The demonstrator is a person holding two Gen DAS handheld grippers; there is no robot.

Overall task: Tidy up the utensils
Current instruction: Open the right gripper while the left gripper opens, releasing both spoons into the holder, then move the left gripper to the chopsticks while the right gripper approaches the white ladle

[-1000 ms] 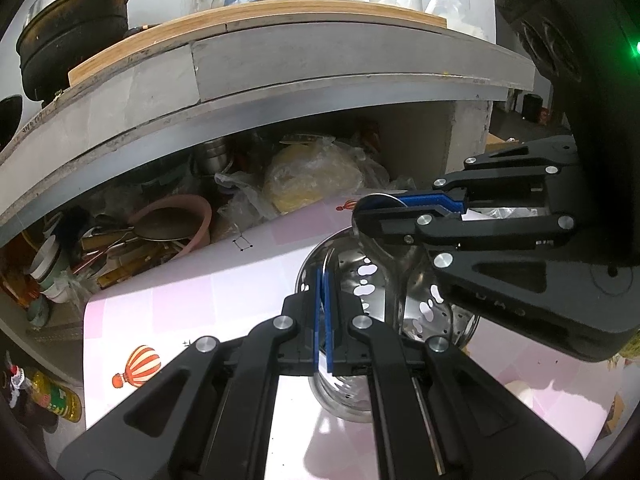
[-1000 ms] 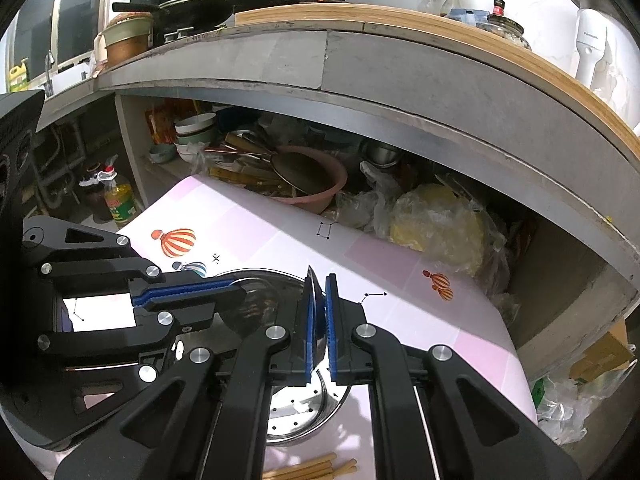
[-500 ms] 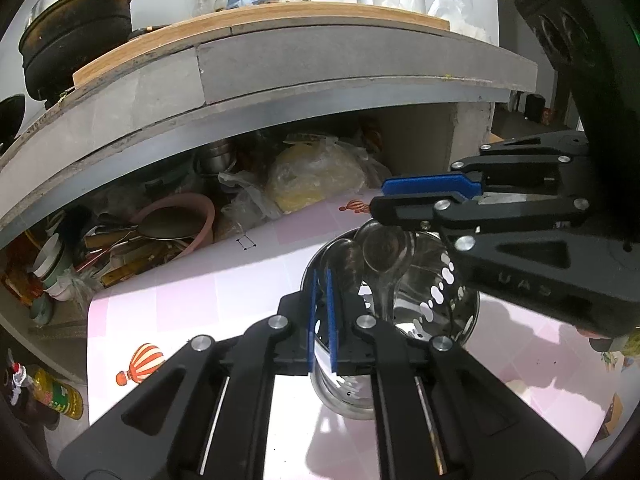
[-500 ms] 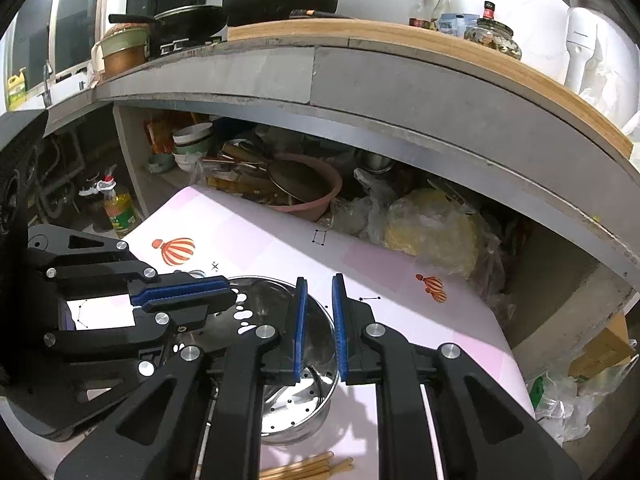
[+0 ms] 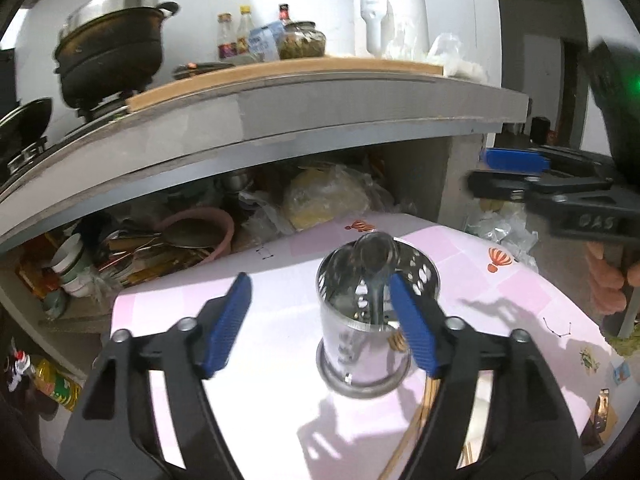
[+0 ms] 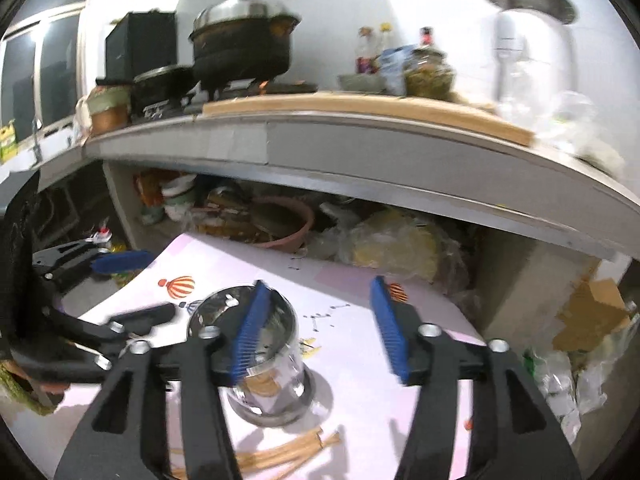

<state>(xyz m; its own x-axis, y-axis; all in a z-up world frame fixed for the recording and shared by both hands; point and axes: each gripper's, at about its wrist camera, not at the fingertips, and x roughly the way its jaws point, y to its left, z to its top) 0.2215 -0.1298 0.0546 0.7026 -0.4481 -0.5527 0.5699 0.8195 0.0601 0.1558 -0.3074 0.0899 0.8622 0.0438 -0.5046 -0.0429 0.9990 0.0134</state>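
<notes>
Both pairs of fingers stand apart and hold nothing: my left gripper (image 5: 320, 320) and my right gripper (image 6: 320, 328) have each just been spreading their jaws, and only air and tabletop show between the blue pads (image 5: 226, 322).

From the left wrist view, the utensil holder (image 5: 360, 344) stands upright on the pink patterned table cover (image 5: 272, 360), just ahead of the left gripper's right-hand finger, which overlaps its rim in the view. It is a shiny steel cylinder with oval cut-outs in its wall and a flared foot ring. I see metal spoons (image 5: 374, 252) standing in it, bowls up, leaning against the far side of the rim. Whether the finger touches the holder I cannot tell.

From the right wrist view, the same holder (image 6: 276, 380) sits partly behind the right gripper's left-hand finger, its polished wall mirroring the surroundings. Wooden chopsticks (image 6: 280, 452) lie flat on the cover just in front of its base, loosely fanned.

At the right edge of the left view, a hand (image 5: 608, 284) grips the other tool's handle, which sits well to the side of the holder. Behind the table, a shelf recess holds a pink basin (image 5: 200, 232) and crumpled plastic bags (image 5: 328, 200).
</notes>
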